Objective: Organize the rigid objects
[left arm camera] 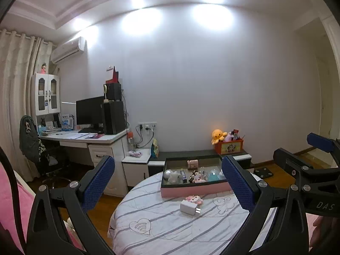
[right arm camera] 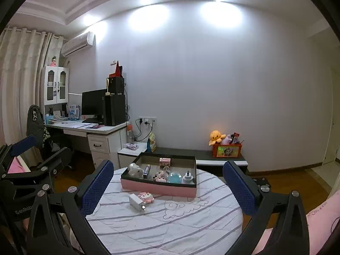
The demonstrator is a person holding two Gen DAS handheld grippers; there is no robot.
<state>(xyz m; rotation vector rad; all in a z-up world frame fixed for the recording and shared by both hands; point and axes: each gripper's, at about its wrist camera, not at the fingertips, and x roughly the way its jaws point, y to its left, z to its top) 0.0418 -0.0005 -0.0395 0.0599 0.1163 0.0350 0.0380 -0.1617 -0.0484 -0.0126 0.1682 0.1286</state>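
A round table under a striped quilted cloth is filling the foreground. A long tray with a pink front wall is sitting toward its far side, its long axis running left to right, and is holding small toys and bottles. Just in front of the tray, a white charger is lying on its side, its prongs pointing right and toward the camera. A pink toy is lying flat and touching the charger. The left gripper and the right gripper are hanging above the near edge of the table, jaws spread wide and holding nothing.
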